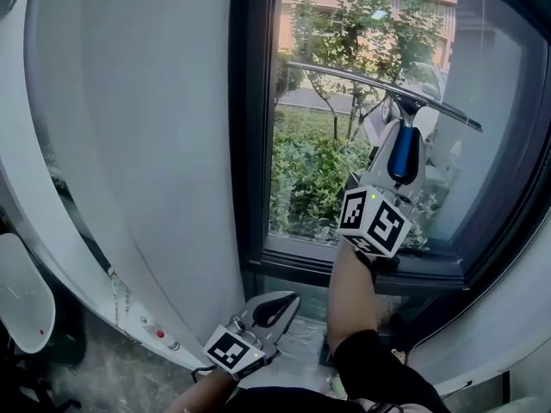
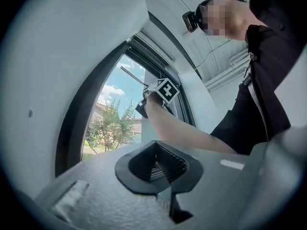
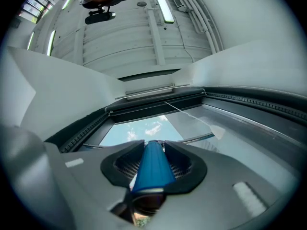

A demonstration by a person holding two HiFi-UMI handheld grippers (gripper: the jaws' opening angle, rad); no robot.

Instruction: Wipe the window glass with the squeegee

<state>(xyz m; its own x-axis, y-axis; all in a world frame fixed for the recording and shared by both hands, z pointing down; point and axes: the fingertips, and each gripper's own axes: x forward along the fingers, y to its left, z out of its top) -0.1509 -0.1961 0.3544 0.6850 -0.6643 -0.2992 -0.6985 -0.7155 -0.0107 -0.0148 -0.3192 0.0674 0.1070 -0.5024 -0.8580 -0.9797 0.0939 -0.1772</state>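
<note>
The right gripper (image 3: 152,166) is clenched on the blue handle (image 3: 152,169) of the squeegee (image 1: 403,149), as its own view shows, while the head view shows the blade (image 1: 362,86) slanting across the far window glass (image 1: 310,170) and the left gripper (image 1: 274,310), pinched together empty, low by the white wall (image 1: 146,144).

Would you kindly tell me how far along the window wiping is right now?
Done: the right gripper is shut on the squeegee. In hand: its blade lies across the upper window glass, apparently mid-stroke. Left: the glass below; I cannot tell whether any is already wiped. The left gripper hangs low, shut and empty.
</note>
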